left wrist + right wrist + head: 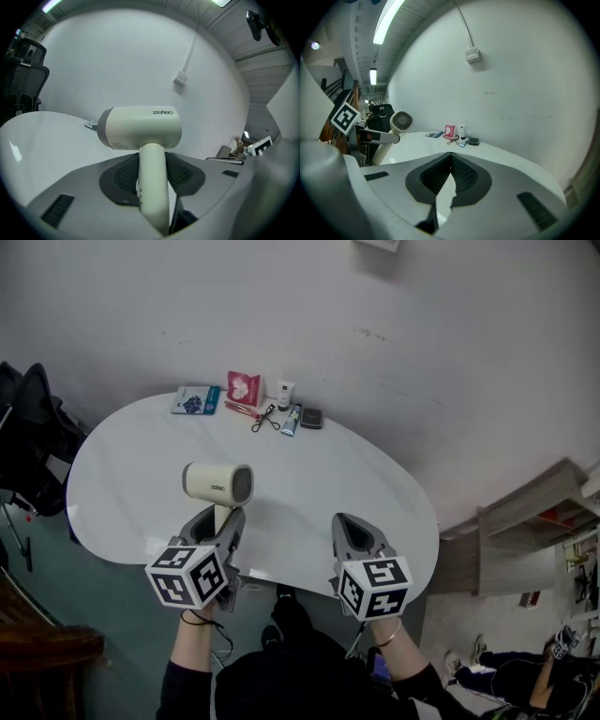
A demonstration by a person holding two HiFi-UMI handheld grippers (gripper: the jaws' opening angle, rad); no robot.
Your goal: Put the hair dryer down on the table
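Two grippers are in front of you, but only one has work to do. Your left gripper (217, 521) is clamped on the handle of the cream-white plastic hair dryer (217, 484), with the dark ribbed pads pressing either side of the handle and the short barrel lying crosswise just beyond the tips. Your right gripper (354, 532) carries nothing; its jaws meet at the tips and it hangs over the near edge of the glossy white rounded table (319, 484), beside the left one. The dryer sits over the near-left part of the tabletop and appears to be held just above it rather than resting on it, so you seem to be in the carry-and-lower step, with the release not yet done. Next, bring the dryer down until the barrel and handle bear on bare table, then part the left jaws and draw back along the handle so it does not roll. The small toiletries (281, 407) at the far edge are well apart from your landing spot.
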